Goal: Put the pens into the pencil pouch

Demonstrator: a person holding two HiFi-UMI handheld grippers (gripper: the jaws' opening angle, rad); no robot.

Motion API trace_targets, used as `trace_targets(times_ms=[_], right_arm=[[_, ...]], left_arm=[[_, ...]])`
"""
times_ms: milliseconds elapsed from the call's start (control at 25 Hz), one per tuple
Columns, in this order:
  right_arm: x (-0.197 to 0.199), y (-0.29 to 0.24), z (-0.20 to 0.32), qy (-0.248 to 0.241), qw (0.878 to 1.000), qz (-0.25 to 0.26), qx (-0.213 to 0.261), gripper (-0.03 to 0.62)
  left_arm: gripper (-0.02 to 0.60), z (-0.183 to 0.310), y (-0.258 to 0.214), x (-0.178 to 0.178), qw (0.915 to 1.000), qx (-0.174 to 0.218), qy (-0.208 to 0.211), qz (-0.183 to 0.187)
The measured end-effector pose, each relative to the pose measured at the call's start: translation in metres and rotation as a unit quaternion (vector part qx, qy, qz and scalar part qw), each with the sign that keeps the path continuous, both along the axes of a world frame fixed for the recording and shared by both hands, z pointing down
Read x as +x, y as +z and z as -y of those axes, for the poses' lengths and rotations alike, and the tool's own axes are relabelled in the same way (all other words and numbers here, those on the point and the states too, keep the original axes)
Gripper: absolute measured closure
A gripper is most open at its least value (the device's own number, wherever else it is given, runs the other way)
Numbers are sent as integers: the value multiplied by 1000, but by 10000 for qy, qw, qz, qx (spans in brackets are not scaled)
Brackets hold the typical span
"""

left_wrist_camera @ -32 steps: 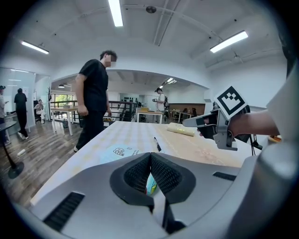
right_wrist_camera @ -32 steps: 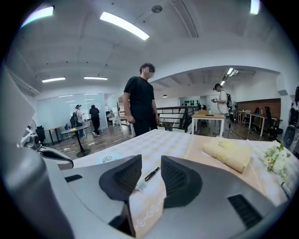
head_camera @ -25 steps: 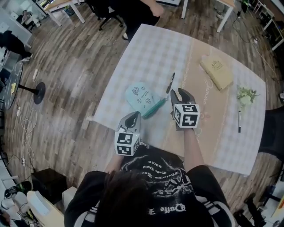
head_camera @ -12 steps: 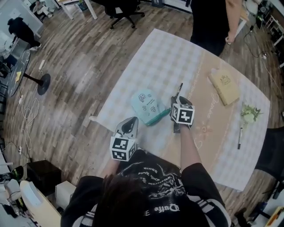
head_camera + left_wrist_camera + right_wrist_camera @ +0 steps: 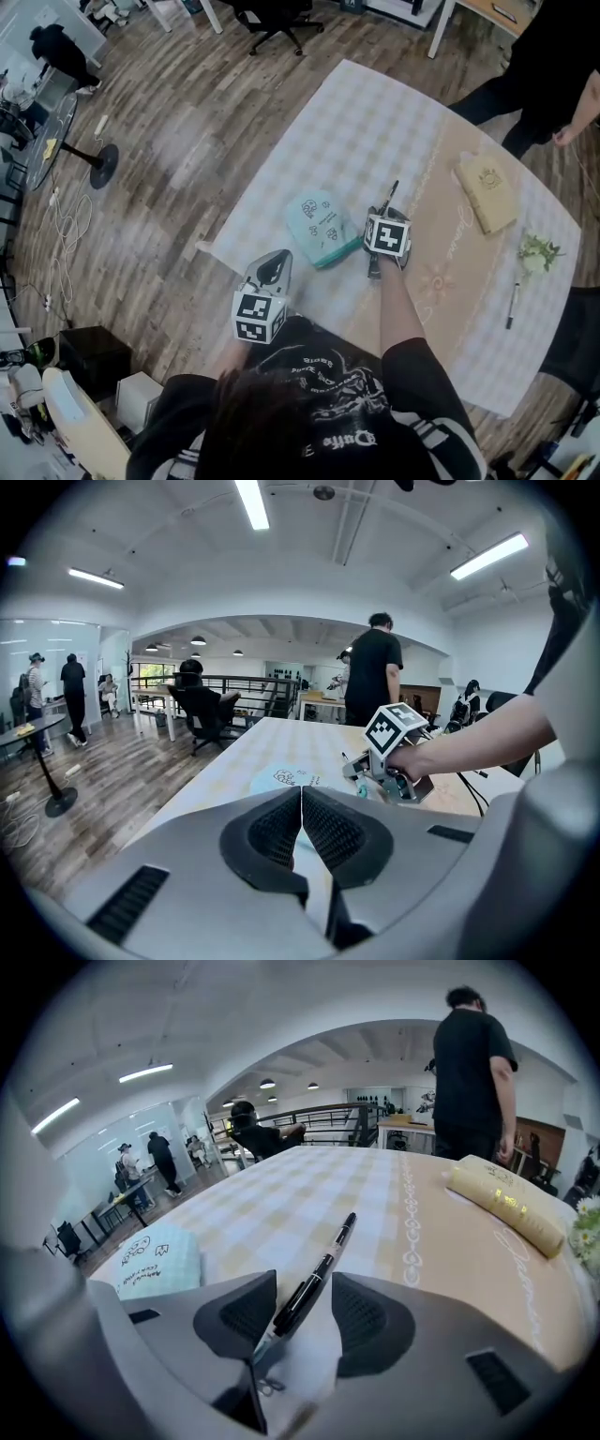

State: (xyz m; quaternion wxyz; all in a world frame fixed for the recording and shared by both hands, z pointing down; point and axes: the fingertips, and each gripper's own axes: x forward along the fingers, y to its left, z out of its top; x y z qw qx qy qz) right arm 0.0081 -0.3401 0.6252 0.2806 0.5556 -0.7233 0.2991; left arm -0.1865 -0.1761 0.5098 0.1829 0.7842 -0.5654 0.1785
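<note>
1. Pens come first. The black pen point(image 5: 314, 1274) lies flat on the surface point(image 5: 347, 131), right between the jaws of the right gripper point(image 5: 304, 1286).
2. Those jaws have just been opening. They stand wide apart now, one on each side of the black pen, and do not squeeze it.
3. The black pen's long side runs away from the person. Its near end sits between the jaws. Its far end sticks out past them and leans a little to the right.
4. The right arm point(image 5: 396, 305) is stretched out over the surface. The right hand point(image 5: 420, 758) holds the right gripper with its nose tipped down at the black pen.
5. The pencil pouch point(image 5: 323, 228) is pale green with small print on it. It lies flat just left of the right gripper. I cannot tell if it is open or what is in it.
6. The left gripper point(image 5: 302, 795) is held low by the near edge of the surface, close to the person's body. Its jaws are pressed together with nothing in them. It points toward the pencil pouch.
7. A second pen point(image 5: 512, 306) lies far off to the right, near the edge of the surface. Its long side also runs away from the person.
8. A yellow book point(image 5: 487, 195) and a small bunch of flowers point(image 5: 536, 251) lie farther back on that side.
</note>
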Motion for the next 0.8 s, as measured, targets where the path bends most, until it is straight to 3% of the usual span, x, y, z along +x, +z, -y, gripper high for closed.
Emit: trace_targets(times_ms=[200, 400, 800], right_arm=[[1, 1, 0, 67, 9996, -260, 3, 409], [12, 2, 1, 248, 9994, -260, 2, 525], [18, -3, -1, 350, 9992, -89, 144, 530]], left_arm=[[560, -1, -1, -5, 9999, 1, -118, 16], [560, -6, 2, -6, 9999, -27, -164, 27], [560, -19, 2, -9, 9995, -37, -302, 53]])
